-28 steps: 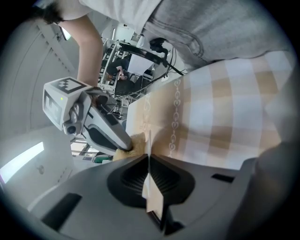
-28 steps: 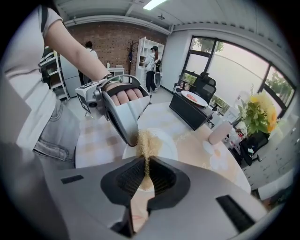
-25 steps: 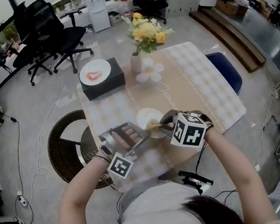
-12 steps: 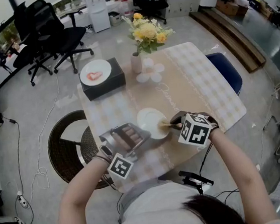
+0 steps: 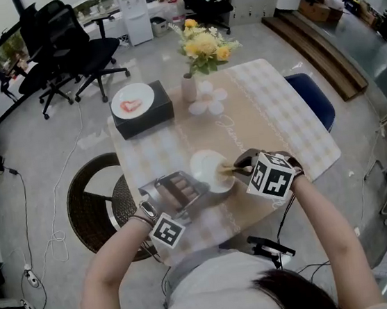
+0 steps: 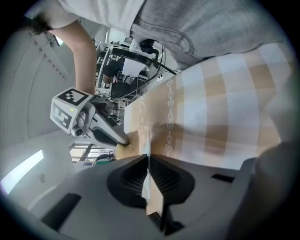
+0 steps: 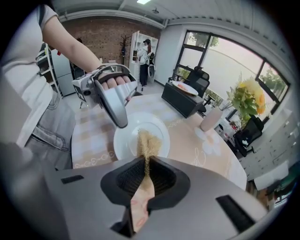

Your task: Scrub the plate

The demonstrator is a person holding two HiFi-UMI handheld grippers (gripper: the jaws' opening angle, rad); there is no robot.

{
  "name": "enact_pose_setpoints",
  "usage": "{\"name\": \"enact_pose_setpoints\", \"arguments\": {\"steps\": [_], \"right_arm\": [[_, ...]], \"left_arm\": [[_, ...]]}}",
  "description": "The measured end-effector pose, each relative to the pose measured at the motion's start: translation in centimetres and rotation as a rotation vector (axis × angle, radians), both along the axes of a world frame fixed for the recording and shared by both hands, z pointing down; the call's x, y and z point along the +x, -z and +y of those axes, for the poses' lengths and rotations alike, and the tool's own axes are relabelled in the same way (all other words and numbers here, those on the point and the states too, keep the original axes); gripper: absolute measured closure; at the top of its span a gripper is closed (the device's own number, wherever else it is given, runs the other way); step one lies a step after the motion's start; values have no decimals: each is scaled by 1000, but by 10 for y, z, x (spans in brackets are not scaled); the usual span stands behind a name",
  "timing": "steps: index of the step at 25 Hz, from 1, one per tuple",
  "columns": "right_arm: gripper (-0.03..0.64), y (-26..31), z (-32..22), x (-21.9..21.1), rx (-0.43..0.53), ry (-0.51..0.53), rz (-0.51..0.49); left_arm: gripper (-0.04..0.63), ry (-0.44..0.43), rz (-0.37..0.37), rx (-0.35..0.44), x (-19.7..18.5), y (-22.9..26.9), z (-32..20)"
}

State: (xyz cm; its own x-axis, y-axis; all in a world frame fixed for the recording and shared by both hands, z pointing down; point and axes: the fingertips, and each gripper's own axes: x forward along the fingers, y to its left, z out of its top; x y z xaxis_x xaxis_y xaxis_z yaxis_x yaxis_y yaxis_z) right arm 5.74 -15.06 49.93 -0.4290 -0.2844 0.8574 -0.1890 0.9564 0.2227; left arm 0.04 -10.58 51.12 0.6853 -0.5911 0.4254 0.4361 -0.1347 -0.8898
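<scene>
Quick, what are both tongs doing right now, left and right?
Left tongs: shut on the rim of the plate.
Right tongs: shut on the tan scrubber.

Bright, even daylight from big windows; both gripper views bend and darken at their edges.

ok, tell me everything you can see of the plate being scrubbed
The plate is small, round, plain white and glossy, likely ceramic, with a shallow raised rim. It seems to lie flat on the tablecloth, near the person's edge of the table. The left gripper is shut on its rim at the person's left. The right gripper holds a tan fibrous scrubber against its middle.
</scene>
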Motion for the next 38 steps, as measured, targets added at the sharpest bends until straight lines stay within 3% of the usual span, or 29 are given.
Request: {"name": "enact_pose_setpoints", "arguments": {"steps": [10,21,31,38], "right_arm": [[581,26,4,-58,14,99,-85],[583,23,8,-80,39,198,11],[583,9,-2,-52,-14,101,-26],[583,-10,-12,-22,5,35,8]], "left_arm": [[575,5,-4,-10,2,1,0],[575,4,-14,7,3,2,0],[575,4,-21,12,2,2,-1],[575,5,-18,3,2,0,-1]]}}
